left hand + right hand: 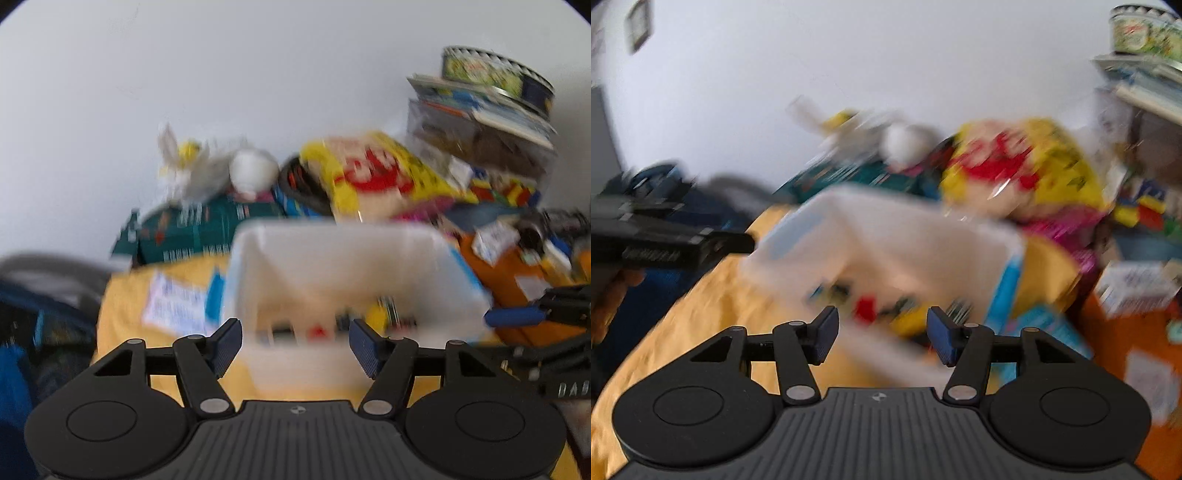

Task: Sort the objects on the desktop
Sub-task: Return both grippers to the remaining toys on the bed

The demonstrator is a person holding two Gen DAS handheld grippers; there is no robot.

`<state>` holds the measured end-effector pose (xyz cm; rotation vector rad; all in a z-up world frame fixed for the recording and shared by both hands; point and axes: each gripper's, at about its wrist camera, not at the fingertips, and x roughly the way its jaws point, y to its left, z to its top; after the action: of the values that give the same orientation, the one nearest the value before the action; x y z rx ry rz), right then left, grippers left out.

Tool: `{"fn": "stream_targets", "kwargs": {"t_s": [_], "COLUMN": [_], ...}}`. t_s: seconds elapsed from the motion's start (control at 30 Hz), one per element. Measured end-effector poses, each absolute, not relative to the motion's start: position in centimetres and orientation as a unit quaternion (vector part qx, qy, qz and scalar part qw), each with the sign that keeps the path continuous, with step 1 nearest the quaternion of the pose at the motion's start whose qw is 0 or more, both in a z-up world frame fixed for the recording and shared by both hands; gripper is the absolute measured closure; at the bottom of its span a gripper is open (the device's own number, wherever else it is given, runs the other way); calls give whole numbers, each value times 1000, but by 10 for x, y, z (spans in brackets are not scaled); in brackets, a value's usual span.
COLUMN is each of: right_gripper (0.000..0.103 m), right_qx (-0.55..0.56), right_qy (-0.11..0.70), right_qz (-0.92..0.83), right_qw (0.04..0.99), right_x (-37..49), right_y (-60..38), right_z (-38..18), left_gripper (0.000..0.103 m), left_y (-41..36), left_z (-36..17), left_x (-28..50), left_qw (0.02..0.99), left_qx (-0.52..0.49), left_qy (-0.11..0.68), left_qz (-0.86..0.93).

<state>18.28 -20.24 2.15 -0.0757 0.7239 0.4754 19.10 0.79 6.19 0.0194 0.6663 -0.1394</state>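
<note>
The left claw [295, 345] and the right claw [882, 334] are both open and hold nothing. The white bin [332, 258] sits on the yellow cloth [125, 295], just ahead.

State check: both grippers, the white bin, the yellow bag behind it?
left gripper: open, nothing between the pads
right gripper: open, nothing gripped
white bin: upright, lidless, small items inside
yellow bag: behind the bin, on the pile; blurred
</note>
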Motion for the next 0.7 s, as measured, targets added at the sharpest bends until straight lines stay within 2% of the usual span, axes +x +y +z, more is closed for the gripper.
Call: {"fn": "stream_targets", "kwargs": {"t_s": [0.13,0.17,0.23,0.4,0.7], "right_gripper": [50,56,61,60,55], "right_qx": [-72,-79,-91,-139,-156], "right_qy": [395,410,425,417,433], "right_qz": [259,262,274,293,312], "right_qw": [878,870,858,849,832], "right_x": [137,130,121,118,130], "right_y": [-188,-184,-177,-156,-145], "right_z": [-39,-53,-72,-90,-103], "left_gripper": [35,36,36,36,36], "left_y": [4,2,-2,-2,-10], "left_z": [15,4,-13,-27,-26], "left_x": [139,129,113,95,95], "left_qw": [931,927,919,911,911], "left_qx": [10,14,18,3,5], "left_qy": [355,366,383,401,400], "left_qz": [-82,-85,-91,-93,-99]}}
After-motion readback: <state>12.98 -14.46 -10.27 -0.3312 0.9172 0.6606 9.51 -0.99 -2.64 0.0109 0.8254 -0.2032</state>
